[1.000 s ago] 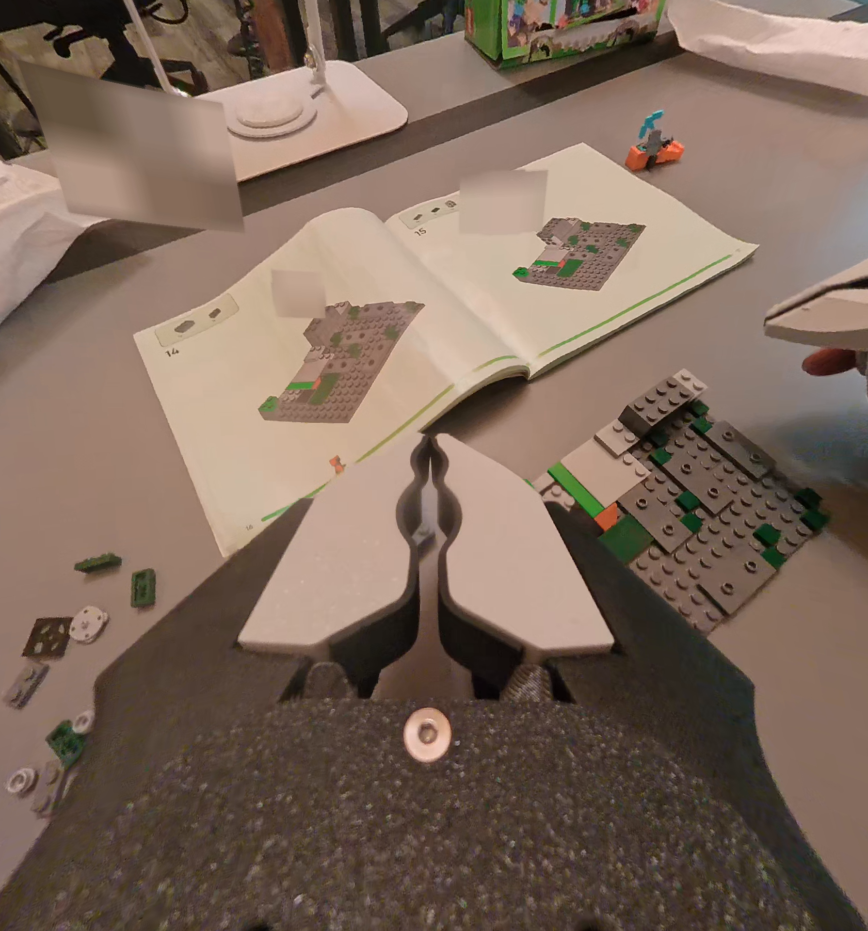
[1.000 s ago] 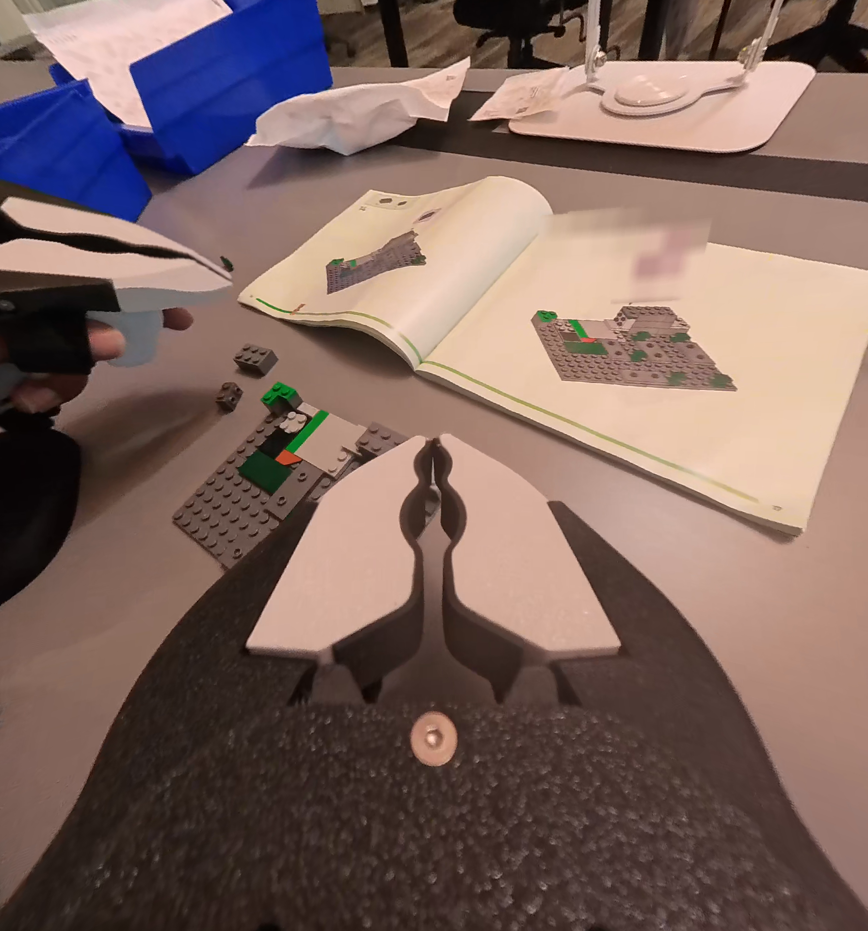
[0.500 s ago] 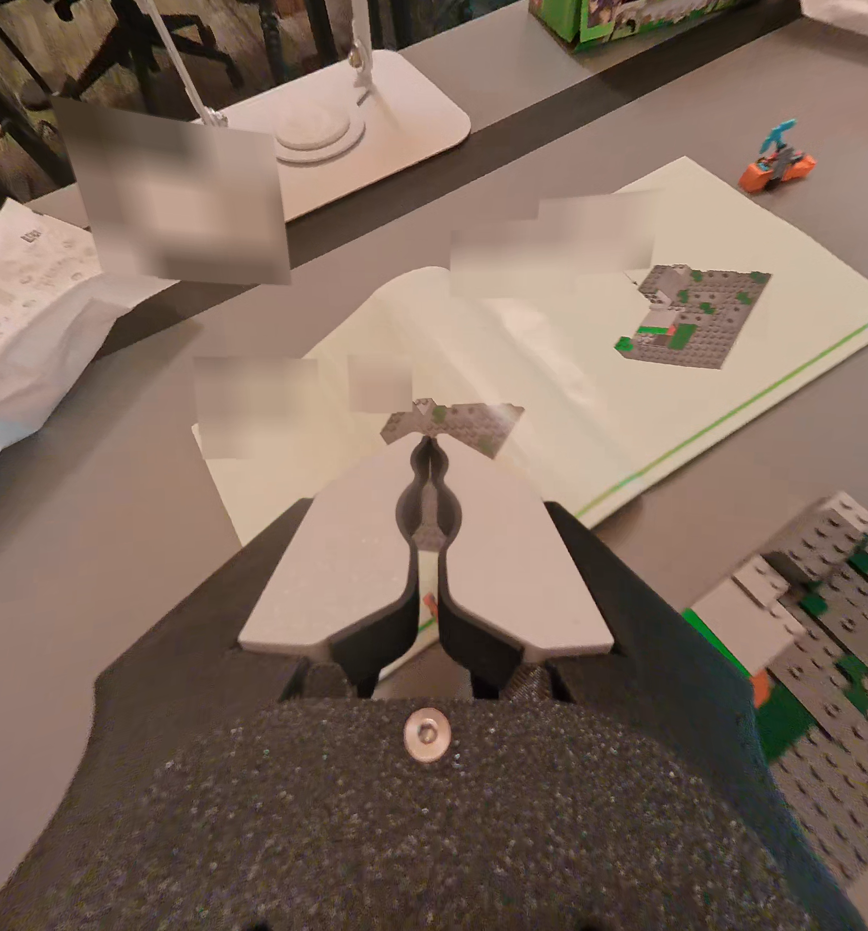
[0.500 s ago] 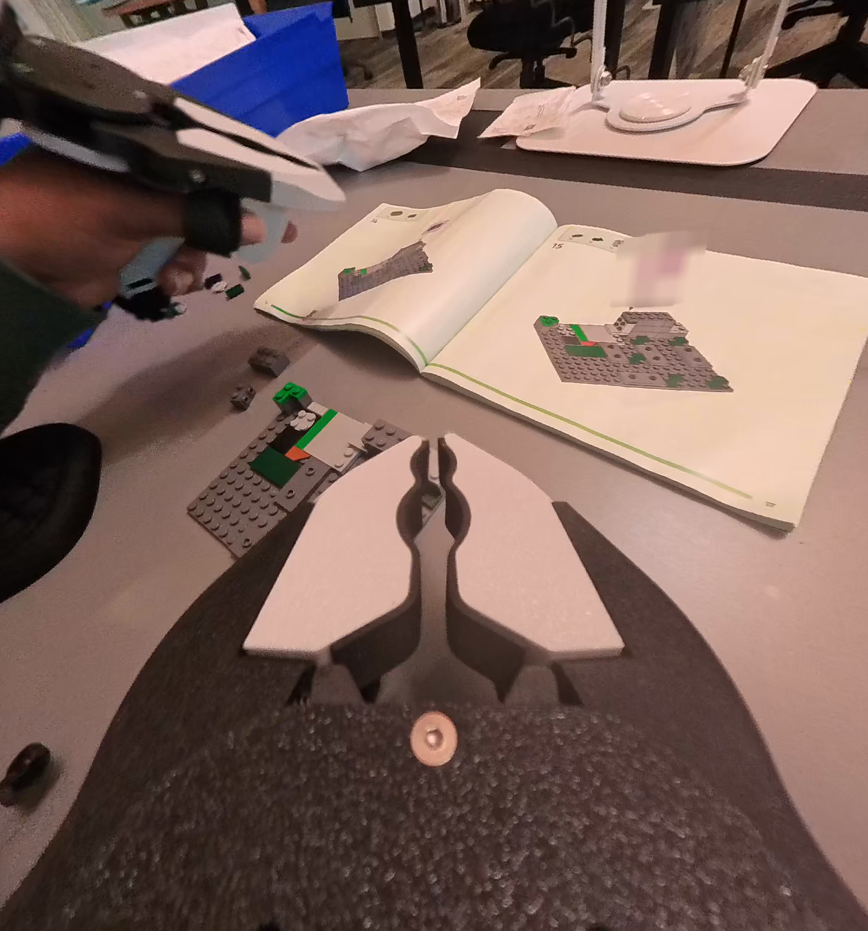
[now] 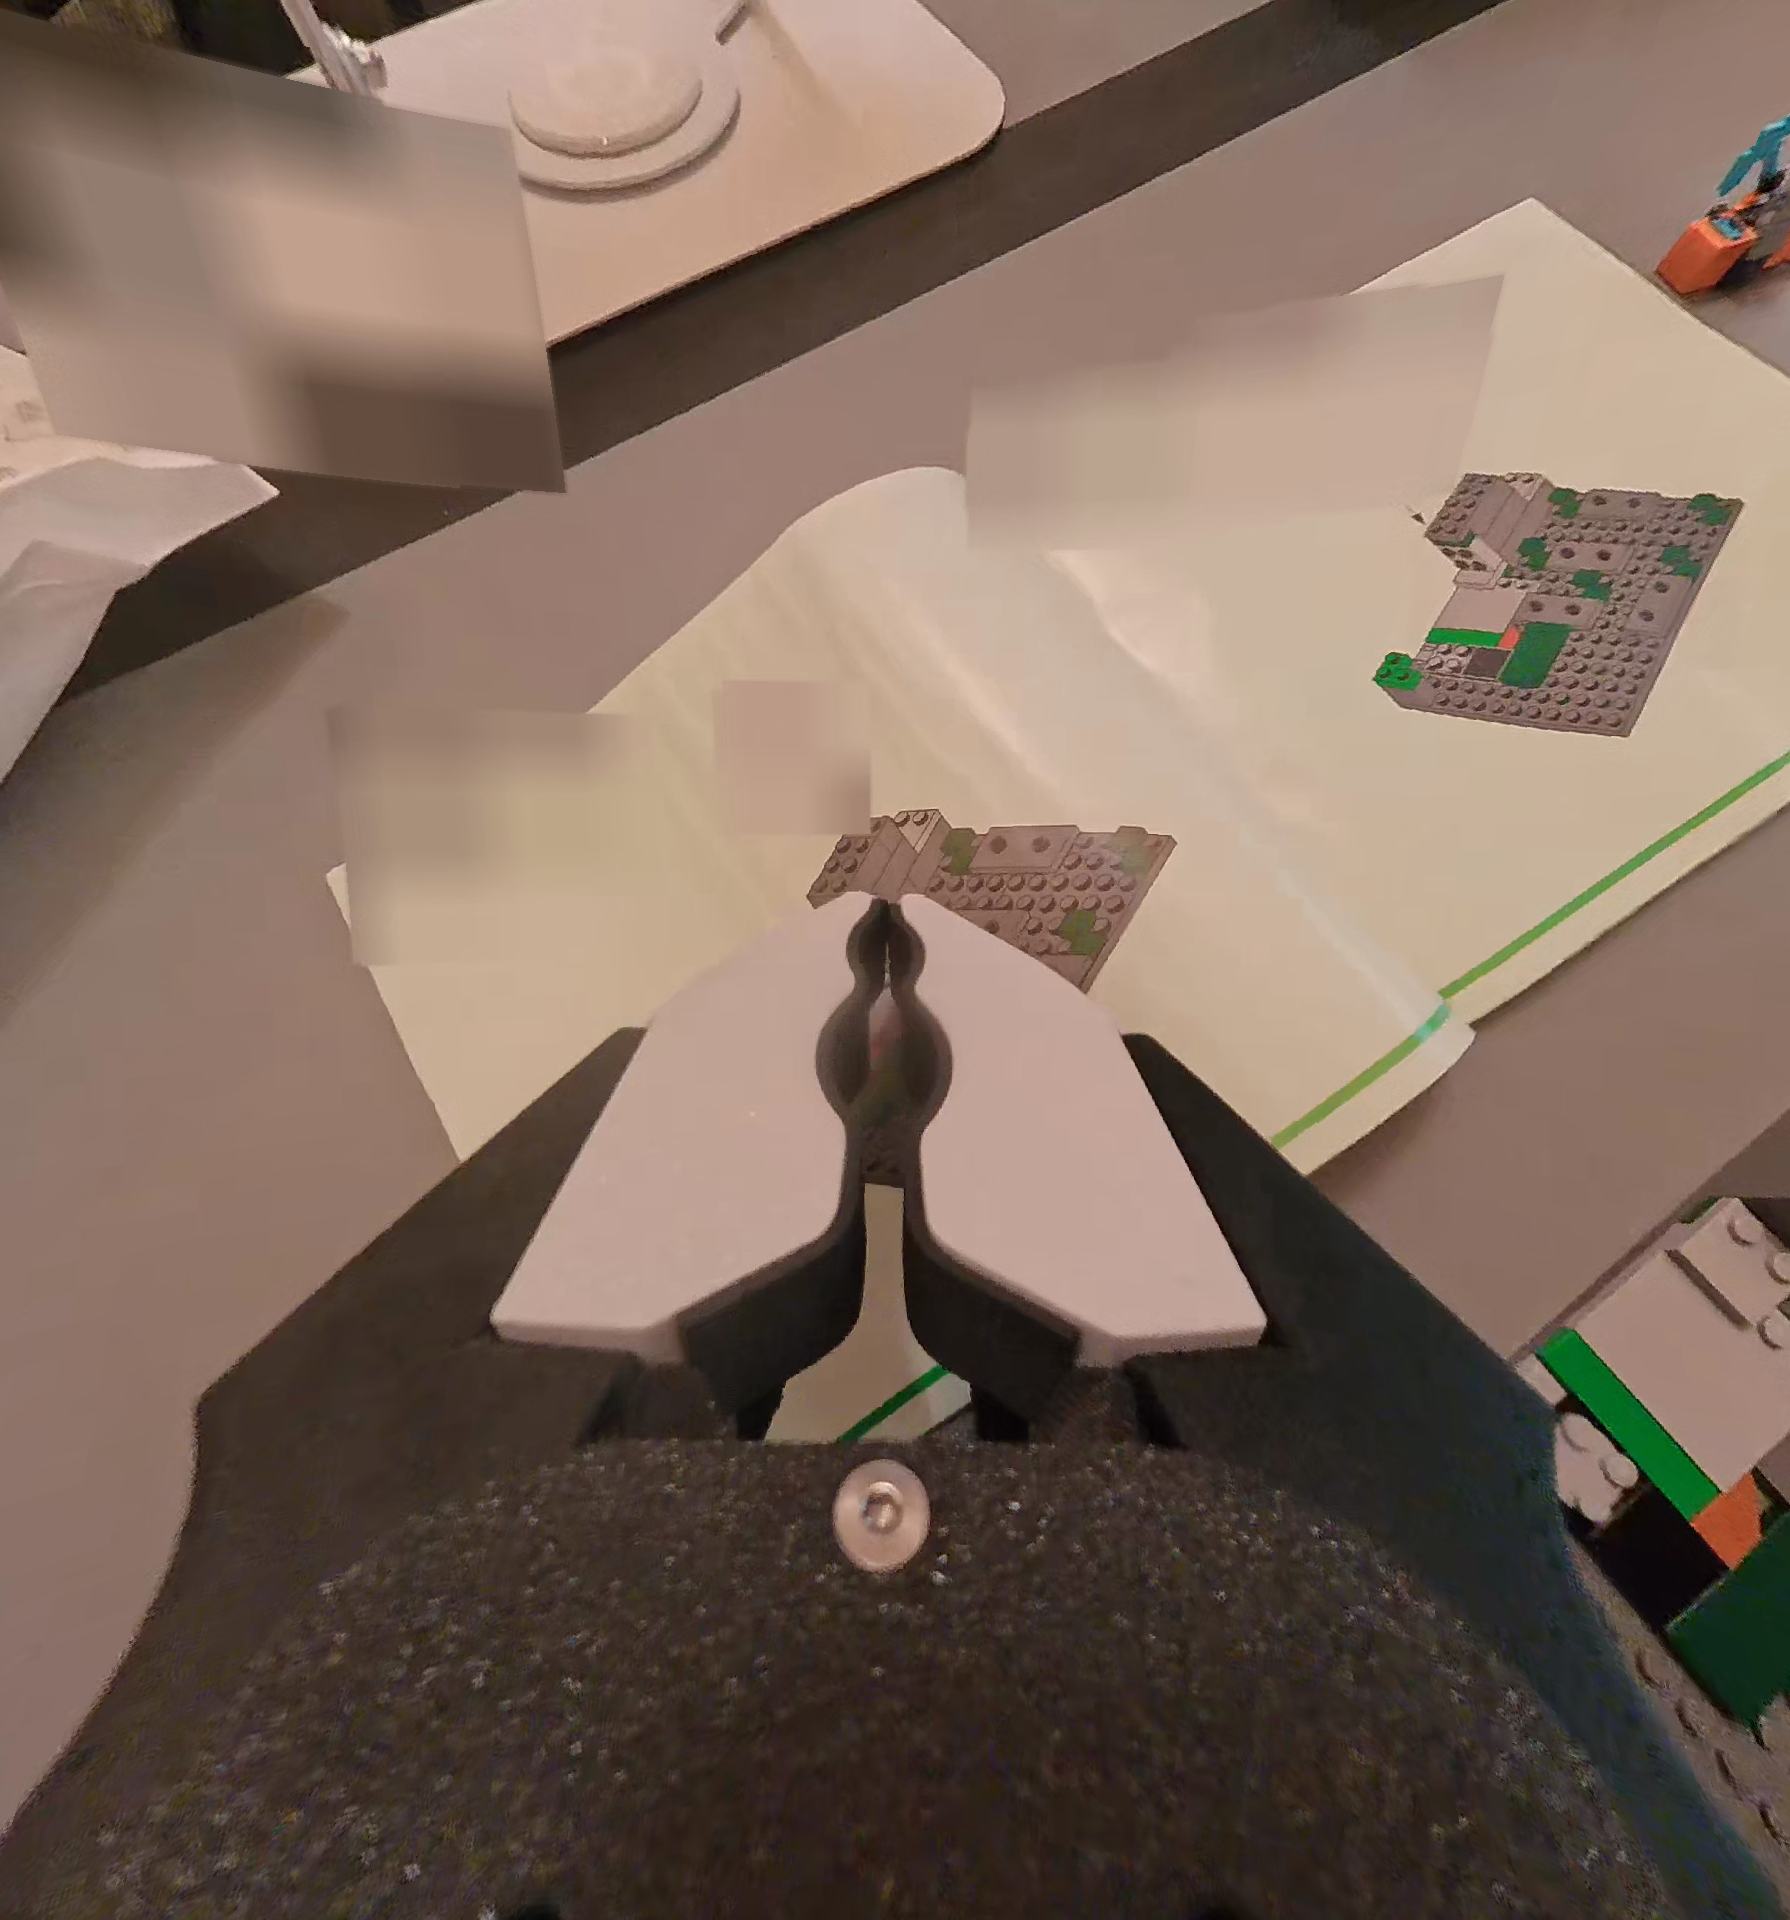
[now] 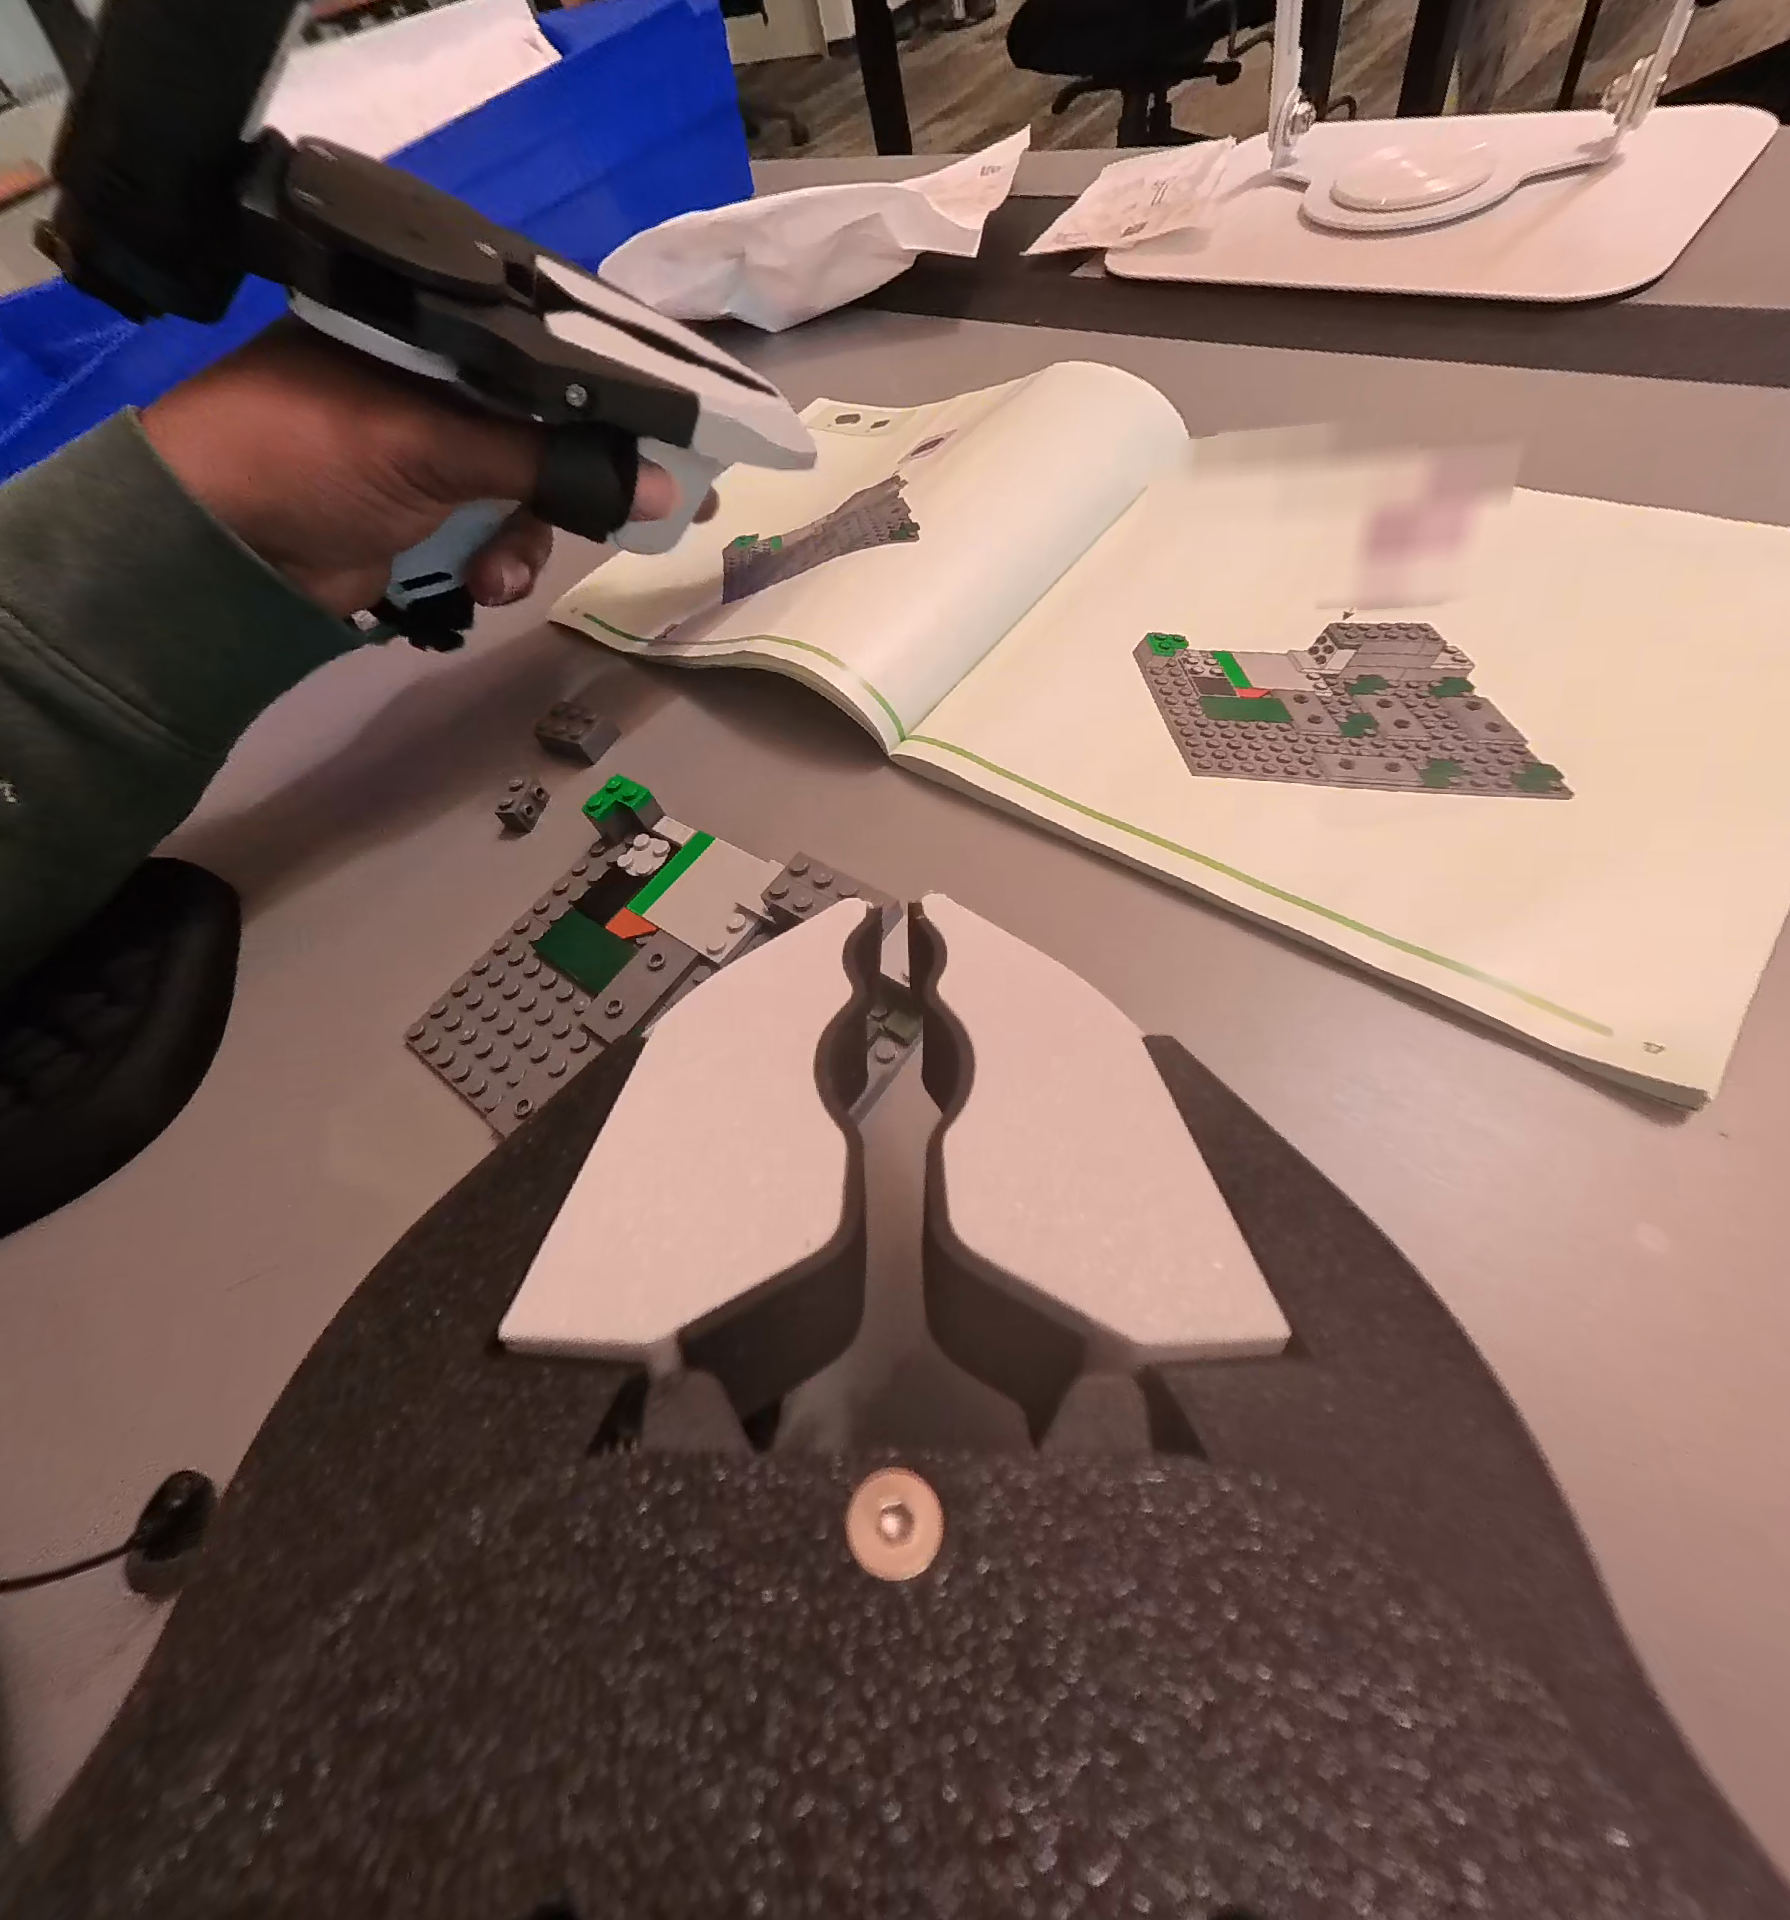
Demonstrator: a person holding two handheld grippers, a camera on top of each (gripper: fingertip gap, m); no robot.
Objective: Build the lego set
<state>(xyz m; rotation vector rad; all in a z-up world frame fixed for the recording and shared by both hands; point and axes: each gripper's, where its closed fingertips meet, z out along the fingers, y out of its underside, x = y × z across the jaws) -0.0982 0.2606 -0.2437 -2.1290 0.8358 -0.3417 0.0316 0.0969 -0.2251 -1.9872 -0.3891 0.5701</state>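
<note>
The grey Lego build (image 6: 517, 1018), with green, white and orange plates, lies on the grey table just ahead-left of my right gripper (image 6: 896, 912). The right fingers are shut to a narrow slit and I see nothing between them. The build also shows at the lower right of the left wrist view (image 5: 1722, 1455). My left gripper (image 5: 886, 909) is shut and empty, and hovers over the left page of the open instruction booklet (image 5: 1234, 727). In the right wrist view, the left gripper (image 6: 756, 421) is held in a hand above the booklet (image 6: 1390, 883).
Two loose dark grey bricks (image 6: 574, 727) (image 6: 522, 805) lie left of the build. A small orange figure (image 5: 1748, 223) stands beyond the booklet. Behind are a white lamp base (image 6: 1442, 197), a white bag (image 6: 818, 239) and blue bins (image 6: 558, 156). A black pad (image 6: 60, 1039) sits at the left. Some 20 cm of space lies between my two pairs of fingers.
My left gripper has moved forward and left, away from the build, to over the booklet's left page. My right gripper has barely moved; its tips stand slightly farther apart.
</note>
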